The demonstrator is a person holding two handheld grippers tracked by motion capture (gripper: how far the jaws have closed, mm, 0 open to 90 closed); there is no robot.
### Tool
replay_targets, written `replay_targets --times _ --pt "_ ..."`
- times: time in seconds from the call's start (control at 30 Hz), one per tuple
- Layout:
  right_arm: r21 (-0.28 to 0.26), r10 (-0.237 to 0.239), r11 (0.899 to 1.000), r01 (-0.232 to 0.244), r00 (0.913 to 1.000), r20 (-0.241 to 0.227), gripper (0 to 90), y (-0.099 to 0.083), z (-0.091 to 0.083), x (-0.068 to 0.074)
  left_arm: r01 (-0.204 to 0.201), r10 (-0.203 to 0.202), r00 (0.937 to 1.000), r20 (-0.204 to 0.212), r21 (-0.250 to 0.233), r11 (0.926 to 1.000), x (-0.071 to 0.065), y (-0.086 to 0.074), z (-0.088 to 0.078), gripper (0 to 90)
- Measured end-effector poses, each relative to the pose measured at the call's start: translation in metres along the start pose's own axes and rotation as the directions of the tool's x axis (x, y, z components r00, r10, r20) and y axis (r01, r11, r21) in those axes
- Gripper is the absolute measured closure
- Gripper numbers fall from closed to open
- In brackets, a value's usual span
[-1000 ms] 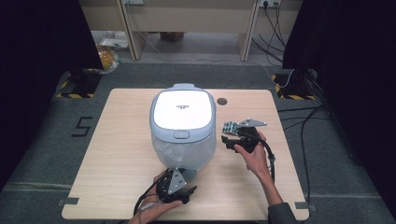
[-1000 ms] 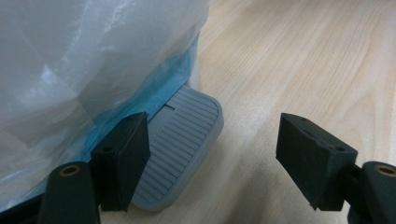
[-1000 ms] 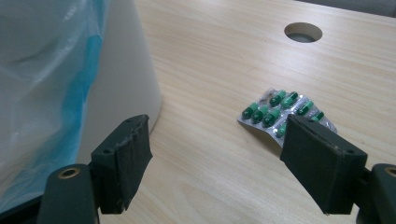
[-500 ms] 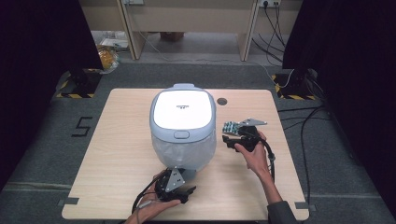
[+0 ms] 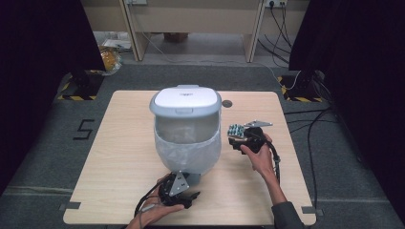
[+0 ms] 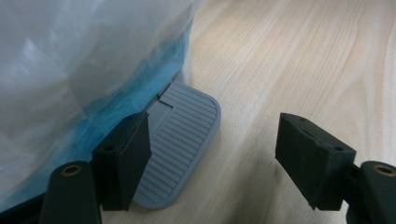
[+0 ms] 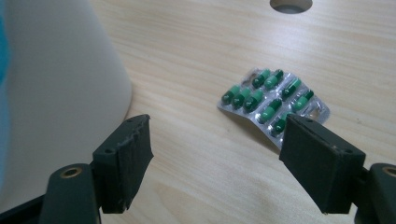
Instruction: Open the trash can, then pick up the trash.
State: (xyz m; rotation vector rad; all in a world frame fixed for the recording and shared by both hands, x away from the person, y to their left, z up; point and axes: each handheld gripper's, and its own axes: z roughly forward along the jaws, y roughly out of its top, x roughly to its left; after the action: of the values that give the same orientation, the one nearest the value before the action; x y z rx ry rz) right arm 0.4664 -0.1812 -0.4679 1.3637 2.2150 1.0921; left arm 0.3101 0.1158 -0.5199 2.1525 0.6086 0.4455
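Pedal bin [image 5: 186,131] stands mid-table [image 5: 119,157], white lid [image 5: 185,101] down, translucent liner bag [image 5: 188,148] draped over its sides. Grey ribbed pedal [image 6: 180,140] projects from the base toward the near edge.

Left gripper [image 6: 212,161] sits low at the pedal, jaws spread wide, nothing between them; one jaw is over the pedal's edge (contact cannot be told).

Right gripper [image 7: 217,161] is beside the bin's right flank, jaws likewise apart and empty. Blister pack of green capsules [image 7: 273,102] lies flat on the table just ahead of it, near the round hole [image 7: 291,4] in the tabletop.
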Motion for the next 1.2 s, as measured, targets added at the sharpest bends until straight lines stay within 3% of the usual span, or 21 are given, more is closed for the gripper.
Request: replay_targets --times 0.37,0.47,0.63,0.97,1.13,1.2 --pt "0.007 0.011 1.000 -0.011 0.9999 0.011 24.6 -0.002 0.003 -0.006 -0.013 0.013 0.9999 -0.005 0.023 0.9997 0.000 0.000 0.003 25.9" --pt "0.005 0.009 1.000 -0.009 0.9998 0.016 24.6 -0.002 0.001 -0.006 -0.007 0.007 0.9998 0.018 0.021 0.9997 0.003 0.000 0.002 25.9" --pt "0.000 0.012 1.000 -0.012 0.9997 0.021 24.5 -0.002 -0.002 -0.008 -0.022 0.022 0.9997 0.002 0.024 0.9995 0.001 0.000 0.003 25.9" --pt "-0.021 0.035 0.999 -0.035 0.9991 0.025 22.1 -0.002 0.003 -0.014 -0.007 0.007 0.9999 0.015 0.023 0.9997 0.002 0.000 0.002 25.9" --pt "-0.038 0.086 0.996 -0.085 0.9959 0.027 19.0 -0.003 0.010 -0.029 -0.005 0.005 0.9998 0.021 0.021 0.9998 0.003 0.000 0.002 25.9" --pt "-0.031 0.063 0.998 -0.061 0.9964 0.057 18.6 0.002 0.012 -0.033 -0.007 0.006 0.9998 0.019 0.020 0.9998 0.003 0.000 0.002 25.9"
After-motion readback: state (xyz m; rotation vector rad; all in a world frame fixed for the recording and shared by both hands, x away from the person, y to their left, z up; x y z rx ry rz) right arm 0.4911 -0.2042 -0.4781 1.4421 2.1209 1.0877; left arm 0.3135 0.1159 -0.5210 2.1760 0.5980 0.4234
